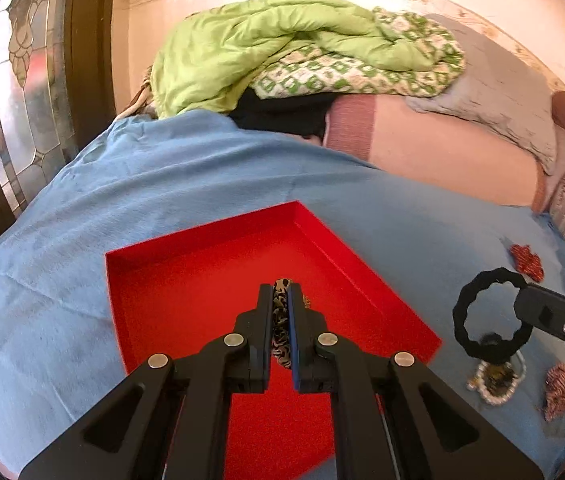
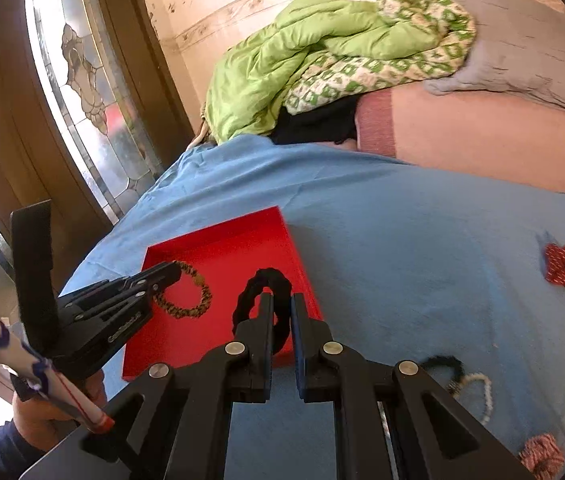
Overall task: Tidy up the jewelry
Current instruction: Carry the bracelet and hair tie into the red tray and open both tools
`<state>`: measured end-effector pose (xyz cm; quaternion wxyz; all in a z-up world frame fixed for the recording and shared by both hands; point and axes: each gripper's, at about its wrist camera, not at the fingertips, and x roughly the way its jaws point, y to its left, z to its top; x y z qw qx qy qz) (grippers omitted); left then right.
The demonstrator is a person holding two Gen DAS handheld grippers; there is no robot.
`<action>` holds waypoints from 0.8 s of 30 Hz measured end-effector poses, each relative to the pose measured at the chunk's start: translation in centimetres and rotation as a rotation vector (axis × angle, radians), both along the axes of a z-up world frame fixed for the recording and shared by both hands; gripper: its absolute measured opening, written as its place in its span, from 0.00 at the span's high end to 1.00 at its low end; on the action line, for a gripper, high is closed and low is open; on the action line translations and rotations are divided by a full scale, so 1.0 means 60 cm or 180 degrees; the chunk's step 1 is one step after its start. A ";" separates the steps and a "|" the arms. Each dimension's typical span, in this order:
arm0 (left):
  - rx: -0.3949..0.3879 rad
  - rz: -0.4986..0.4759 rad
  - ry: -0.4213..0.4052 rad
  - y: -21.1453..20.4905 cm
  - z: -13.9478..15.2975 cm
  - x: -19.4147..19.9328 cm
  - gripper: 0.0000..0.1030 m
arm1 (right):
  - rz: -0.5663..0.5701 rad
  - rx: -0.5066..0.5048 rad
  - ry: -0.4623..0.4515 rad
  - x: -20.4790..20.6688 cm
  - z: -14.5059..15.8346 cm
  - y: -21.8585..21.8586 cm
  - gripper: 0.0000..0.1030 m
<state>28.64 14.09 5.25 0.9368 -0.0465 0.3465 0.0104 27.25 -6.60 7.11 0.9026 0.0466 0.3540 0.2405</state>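
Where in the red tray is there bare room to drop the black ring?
The red tray is bare along its far wall and right side. The left gripper holds a patterned bracelet over the left middle. The right gripper holds the black ring. The blue blanket's right edge is crowded with jewelry.

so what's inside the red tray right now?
The leopard-print bracelet, shut in the left gripper, hangs over the red tray. The gripper hides part of the floor.

Tray (image 1: 210,280) left of loose jewelry (image 1: 496,382)
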 end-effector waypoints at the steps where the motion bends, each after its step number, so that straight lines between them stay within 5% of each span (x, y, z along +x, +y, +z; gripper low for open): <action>1: 0.0002 0.0008 0.0021 0.006 -0.002 0.007 0.94 | 0.0010 -0.0012 0.0015 0.009 0.000 0.010 0.91; 24: -0.0355 0.0448 0.0343 0.159 -0.040 0.125 0.93 | 0.0077 -0.0144 0.0356 0.197 -0.020 0.194 0.91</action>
